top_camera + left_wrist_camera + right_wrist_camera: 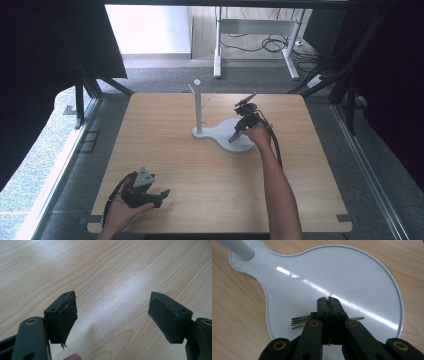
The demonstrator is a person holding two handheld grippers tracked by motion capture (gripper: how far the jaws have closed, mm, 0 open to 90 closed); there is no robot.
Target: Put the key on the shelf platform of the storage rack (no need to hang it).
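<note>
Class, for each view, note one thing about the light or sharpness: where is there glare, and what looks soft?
High view: bright window light at top, dark curtains at the sides. Left gripper view: a pale sheen on the table; near jaws slightly soft. Right gripper view: streaks of glare across the white base; the closest part of the right hand-held gripper is blurred.

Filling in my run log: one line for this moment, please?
right gripper: shut, over white stand base | thin dark bars beneath | left gripper: open, over table

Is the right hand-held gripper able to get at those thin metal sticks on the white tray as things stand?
Probably yes. The right hand-held gripper hangs just above the thin metal sticks on the white tray, with nothing between them. Its jaws are shut, so they would have to open first.
</note>
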